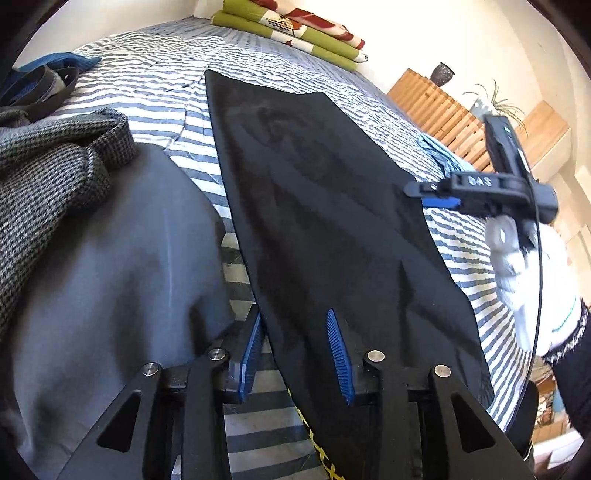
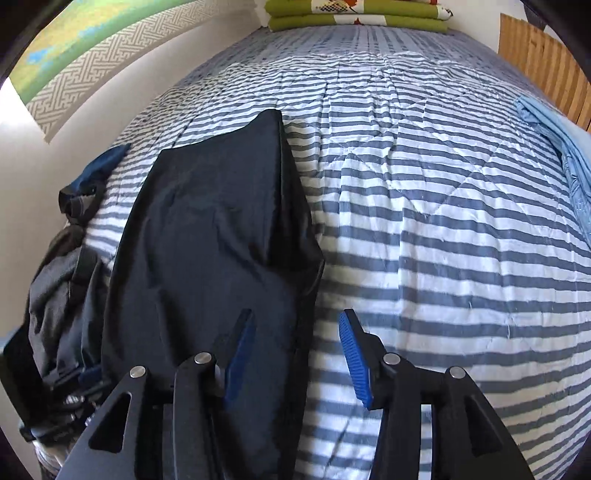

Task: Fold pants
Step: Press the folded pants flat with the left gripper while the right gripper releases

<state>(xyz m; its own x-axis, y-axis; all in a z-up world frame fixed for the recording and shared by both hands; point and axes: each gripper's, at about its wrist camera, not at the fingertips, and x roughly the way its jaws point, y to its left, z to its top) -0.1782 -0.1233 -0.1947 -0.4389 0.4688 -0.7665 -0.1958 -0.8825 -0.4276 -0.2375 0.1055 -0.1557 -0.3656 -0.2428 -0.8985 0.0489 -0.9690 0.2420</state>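
Observation:
Black pants (image 1: 314,192) lie stretched out flat on the striped bedspread (image 1: 147,81), running away from me. My left gripper (image 1: 297,332) is open low over their near end; the pants' left edge runs between its blue pads (image 1: 340,354). A yellow patterned strip (image 1: 314,439) shows at the near hem. A white-gloved hand (image 1: 524,266) holds my right gripper (image 1: 424,195) at the pants' right edge. In the right wrist view the pants (image 2: 207,229) lie left of centre, and my right gripper (image 2: 295,332) is open astride their right edge.
A grey garment (image 1: 110,258) and a houndstooth one (image 1: 48,173) are heaped left of the pants, with a blue item and a belt (image 1: 44,81) beyond. Folded green blankets (image 1: 291,33) sit at the bed's far end. Light blue cloth (image 2: 561,140) and wooden slats (image 1: 436,107) lie right.

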